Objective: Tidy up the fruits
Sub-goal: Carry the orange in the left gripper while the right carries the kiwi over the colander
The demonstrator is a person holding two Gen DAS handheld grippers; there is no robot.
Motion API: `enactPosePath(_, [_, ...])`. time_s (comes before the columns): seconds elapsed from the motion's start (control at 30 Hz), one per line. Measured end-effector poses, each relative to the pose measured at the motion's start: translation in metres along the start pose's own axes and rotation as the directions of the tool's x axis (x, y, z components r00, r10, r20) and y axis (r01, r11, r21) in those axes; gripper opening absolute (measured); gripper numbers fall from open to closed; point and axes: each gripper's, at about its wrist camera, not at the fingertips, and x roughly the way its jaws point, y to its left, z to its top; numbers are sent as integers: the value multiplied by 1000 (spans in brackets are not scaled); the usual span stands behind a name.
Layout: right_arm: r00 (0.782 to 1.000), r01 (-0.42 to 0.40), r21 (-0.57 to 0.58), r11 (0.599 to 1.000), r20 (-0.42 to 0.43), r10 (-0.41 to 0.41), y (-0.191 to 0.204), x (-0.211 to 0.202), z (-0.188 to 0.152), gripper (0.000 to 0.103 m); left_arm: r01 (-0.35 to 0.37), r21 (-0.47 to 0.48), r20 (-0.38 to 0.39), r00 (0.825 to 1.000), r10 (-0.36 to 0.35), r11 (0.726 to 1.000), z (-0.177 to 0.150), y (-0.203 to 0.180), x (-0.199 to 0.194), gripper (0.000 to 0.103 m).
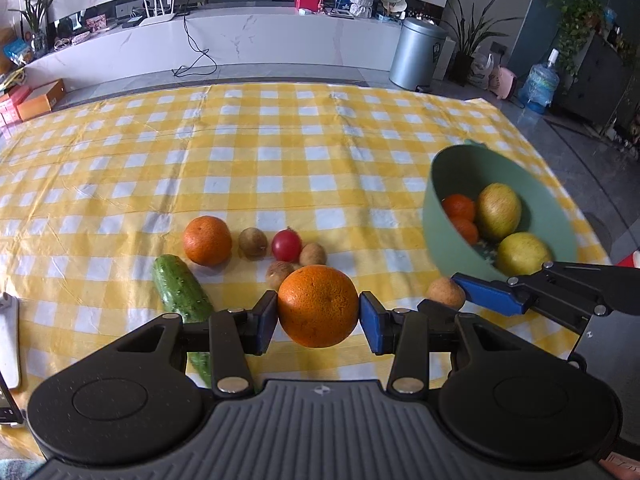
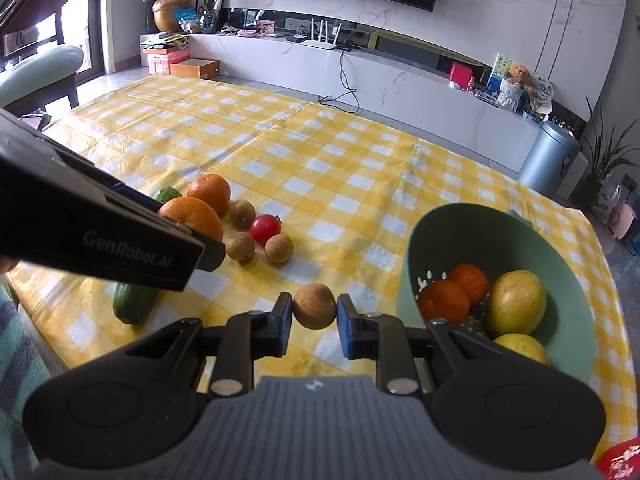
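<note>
My left gripper (image 1: 319, 318) is shut on a large orange (image 1: 318, 306), held above the yellow checked cloth. My right gripper (image 2: 313, 322) is shut on a small brown round fruit (image 2: 315, 306), also off the cloth; in the left wrist view that brown fruit (image 1: 445, 292) shows at the right, beside the bowl. A green colander bowl (image 2: 416, 236) to the right holds two small oranges (image 2: 444, 300) and two yellow-green apples (image 2: 518, 302). On the cloth lie another orange (image 1: 207, 241), a red tomato (image 1: 286, 245), three small brown fruits (image 1: 253, 243) and a cucumber (image 1: 182, 289).
The checked cloth (image 1: 280, 152) covers a low table. A white object (image 1: 9, 340) and a dark device lie at its left edge in the left wrist view. A grey bin (image 1: 416, 52) and a white cabinet stand beyond the far edge.
</note>
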Motion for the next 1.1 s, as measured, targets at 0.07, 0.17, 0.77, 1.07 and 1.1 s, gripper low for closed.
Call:
enactPosePath(0.07, [1000, -11, -18, 1000, -3, 11, -6, -7, 2, 20, 12, -8, -2, 1000, -12, 1000, 3, -6, -3, 49])
enactPosePath(0.17, [1000, -18, -50, 999, -7, 18, -19, -18, 6, 20, 38, -25, -7, 999, -38, 999, 8, -15, -5, 49])
enactPosePath(0.77, [991, -10, -234, 972, -134, -22, -106, -32, 16, 20, 214, -63, -113, 969, -220, 975, 51, -96, 38, 49])
enactPosePath(1.07, [973, -60, -226, 972, -229, 7, -136, -9, 11, 20, 226, 6, -221, 951, -219, 974, 61, -121, 72, 49])
enactPosePath(1.1, [971, -69, -224, 972, -239, 14, -138, -7, 11, 20, 229, 14, -234, 947, -220, 973, 62, -122, 75, 49])
